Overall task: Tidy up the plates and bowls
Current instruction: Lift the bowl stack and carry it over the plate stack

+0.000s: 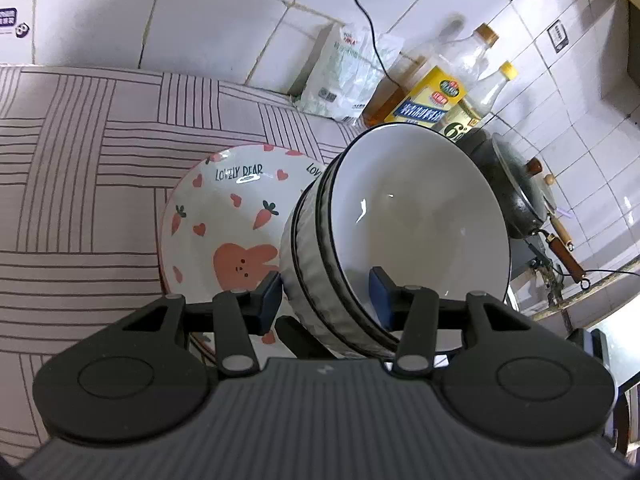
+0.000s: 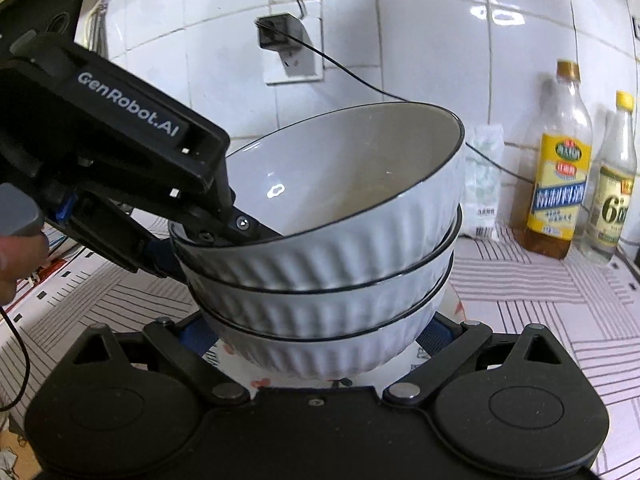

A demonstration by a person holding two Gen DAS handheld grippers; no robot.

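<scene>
Three stacked white ribbed bowls with dark rims (image 1: pixel 400 232) (image 2: pixel 328 248) are tilted over a pink rabbit-and-carrot plate (image 1: pixel 224 220). My left gripper (image 1: pixel 326 294) is shut on the near wall of the bowl stack, one finger inside the top bowl and one outside; it also shows in the right wrist view (image 2: pixel 208 232). My right gripper (image 2: pixel 316 336) is open, its fingers on either side of the bottom bowl's base. Whether the pads touch the bowl is hidden.
A striped cloth (image 1: pixel 80 200) covers the counter. An oil bottle (image 2: pixel 560 168), a vinegar bottle (image 2: pixel 614 184) and a white bag (image 1: pixel 348 72) stand at the tiled wall. A dark wok with lid (image 1: pixel 516 188) sits to the right. A black cable (image 2: pixel 360 76) hangs from a wall socket.
</scene>
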